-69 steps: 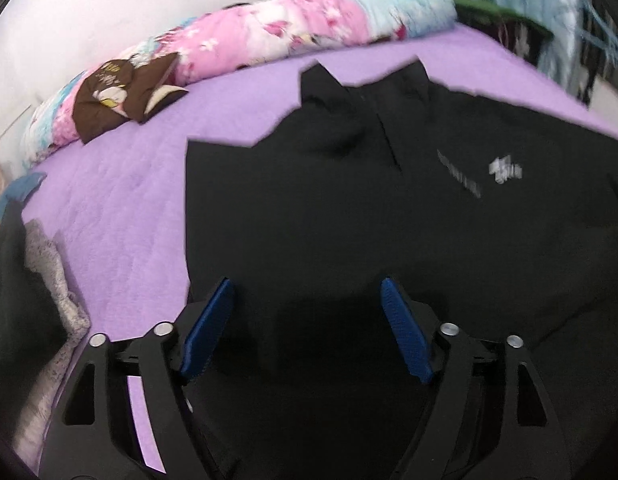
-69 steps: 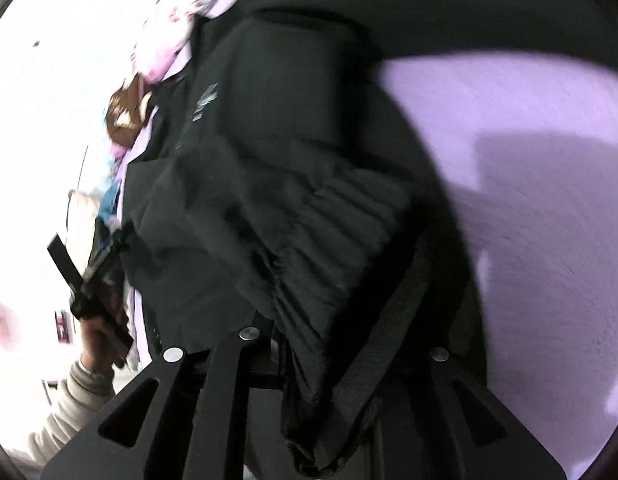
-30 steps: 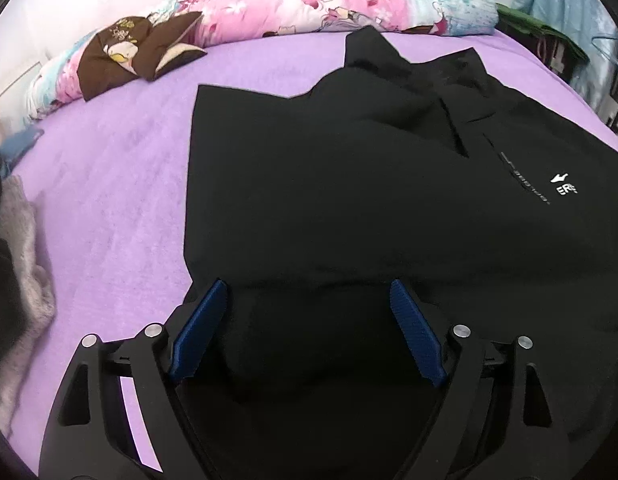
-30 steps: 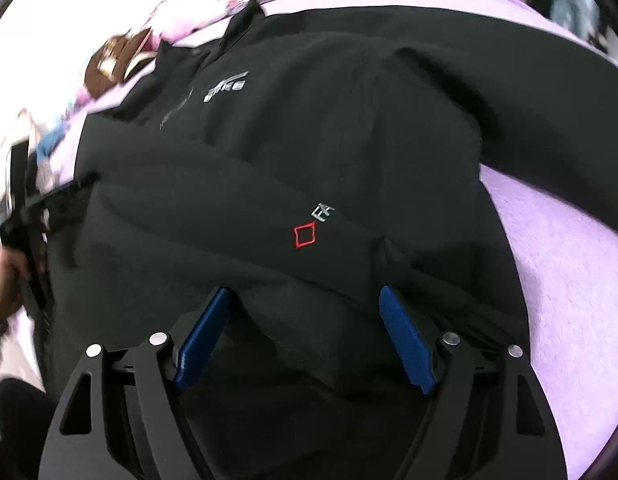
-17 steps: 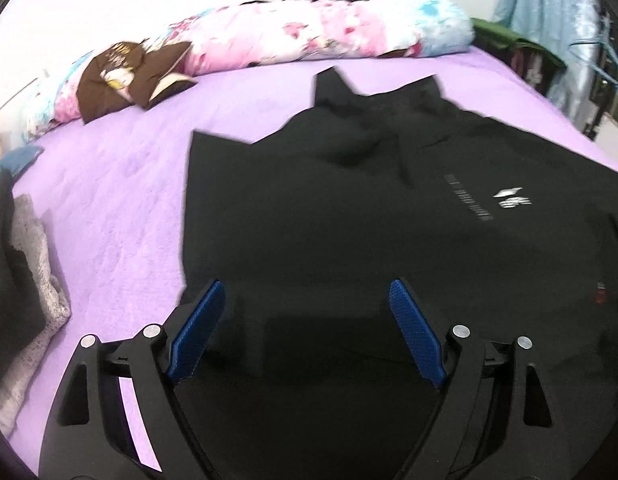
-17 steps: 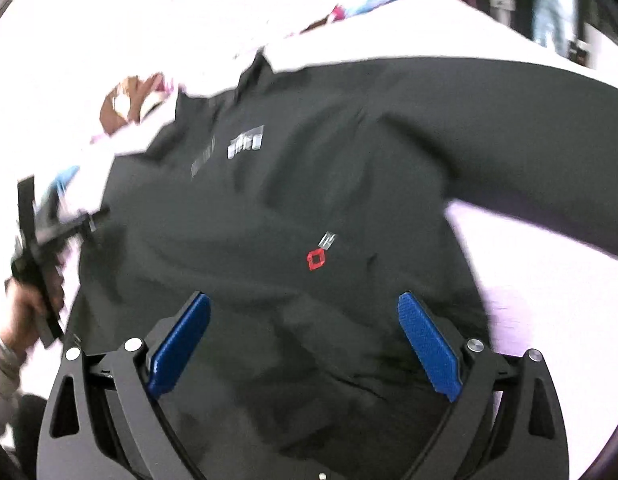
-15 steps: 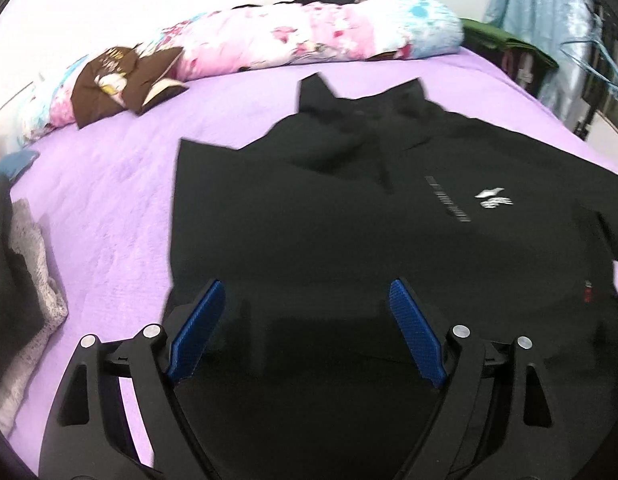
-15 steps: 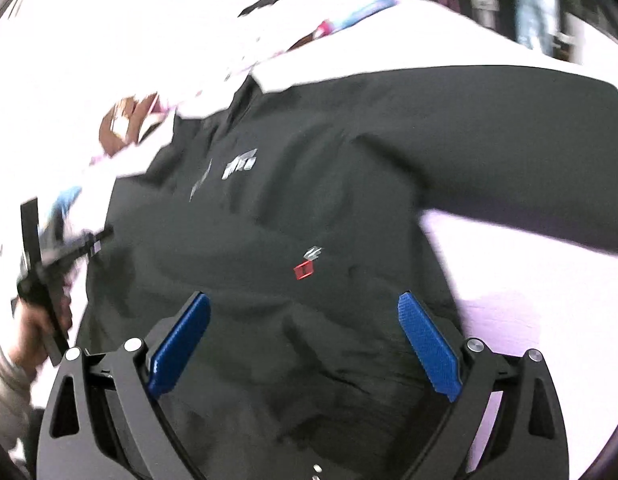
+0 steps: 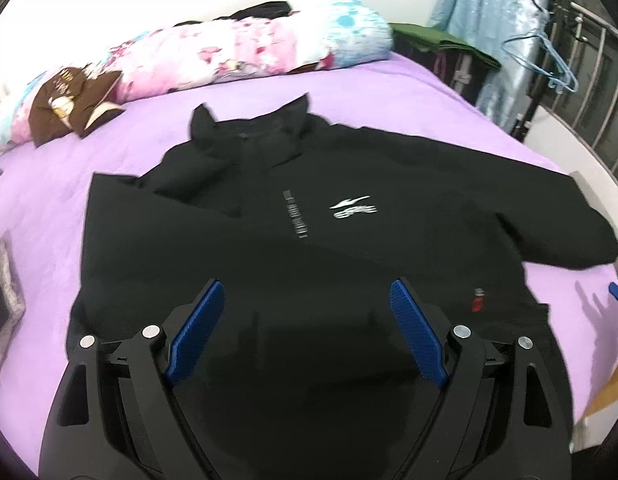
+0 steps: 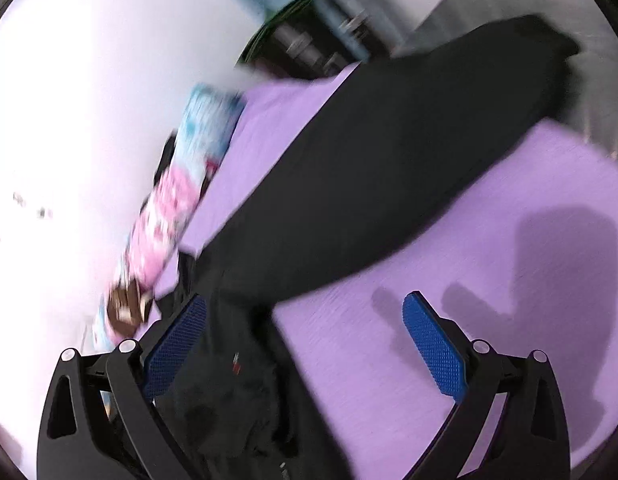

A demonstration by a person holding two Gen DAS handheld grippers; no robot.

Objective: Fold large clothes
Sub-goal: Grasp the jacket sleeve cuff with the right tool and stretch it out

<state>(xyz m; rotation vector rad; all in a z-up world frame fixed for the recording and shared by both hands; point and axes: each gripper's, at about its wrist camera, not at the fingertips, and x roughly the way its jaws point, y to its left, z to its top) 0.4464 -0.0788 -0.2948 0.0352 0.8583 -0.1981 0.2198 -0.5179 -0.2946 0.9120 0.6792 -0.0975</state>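
- A black jacket (image 9: 293,216) lies front-up on a bed with a purple sheet (image 9: 49,200), collar toward a floral bolster (image 9: 245,52) along the wall.
- Its one sleeve (image 10: 389,152) stretches out flat toward the bed's edge; the other is folded across the body.
- The left gripper (image 9: 305,332) hovers over the hem, jaws wide, holding nothing.
- The right gripper (image 10: 305,340) is above the sheet beside the jacket's lower corner, jaws wide and empty; this view is blurred.
- A brown garment (image 9: 69,100) rests against the bolster.
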